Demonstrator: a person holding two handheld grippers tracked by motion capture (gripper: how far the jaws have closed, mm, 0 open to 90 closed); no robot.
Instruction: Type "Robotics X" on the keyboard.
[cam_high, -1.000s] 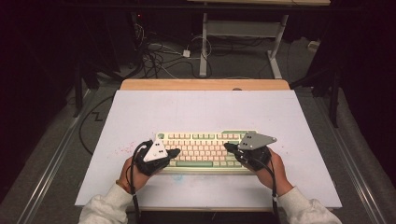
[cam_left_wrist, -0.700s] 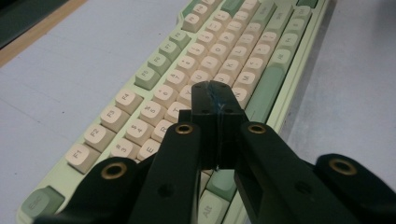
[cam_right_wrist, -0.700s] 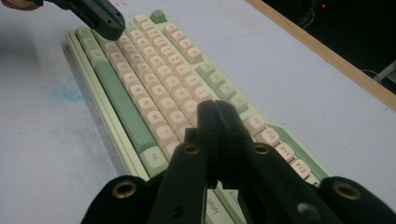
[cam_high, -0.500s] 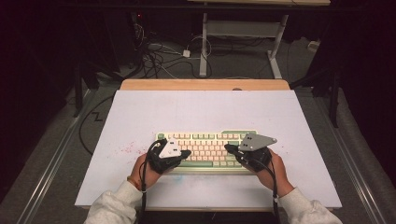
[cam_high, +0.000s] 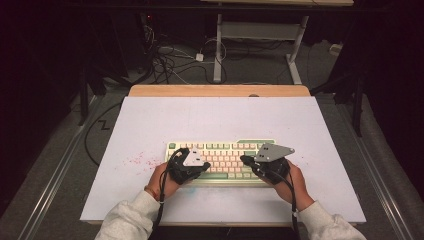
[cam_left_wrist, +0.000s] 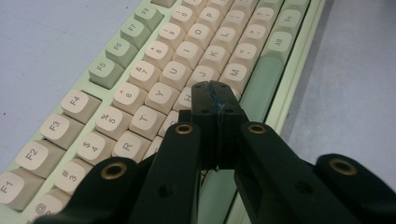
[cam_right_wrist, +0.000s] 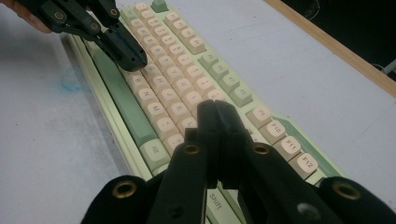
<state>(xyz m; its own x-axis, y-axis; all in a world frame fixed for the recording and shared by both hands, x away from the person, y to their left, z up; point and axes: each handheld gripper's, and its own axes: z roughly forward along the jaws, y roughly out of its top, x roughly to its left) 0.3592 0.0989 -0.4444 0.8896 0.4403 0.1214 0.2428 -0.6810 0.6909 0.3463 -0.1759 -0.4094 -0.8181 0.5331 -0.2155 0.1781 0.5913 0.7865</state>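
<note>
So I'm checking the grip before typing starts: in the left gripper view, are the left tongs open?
No: the left tongs are shut, jaws pressed together with nothing between them, tips over the keyboard near the H key.

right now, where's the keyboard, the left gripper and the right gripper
keyboard (cam_high: 227, 148), high view, on its top key row
left gripper (cam_left_wrist: 216, 99), left gripper view, at the closed jaw tips over the keys
right gripper (cam_right_wrist: 216, 114), right gripper view, at the closed jaw tips above the keys

Keyboard (cam_high: 222, 159) on white table (cam_high: 225, 120), left gripper (cam_high: 204, 167), right gripper (cam_high: 246, 161) over keys
</note>
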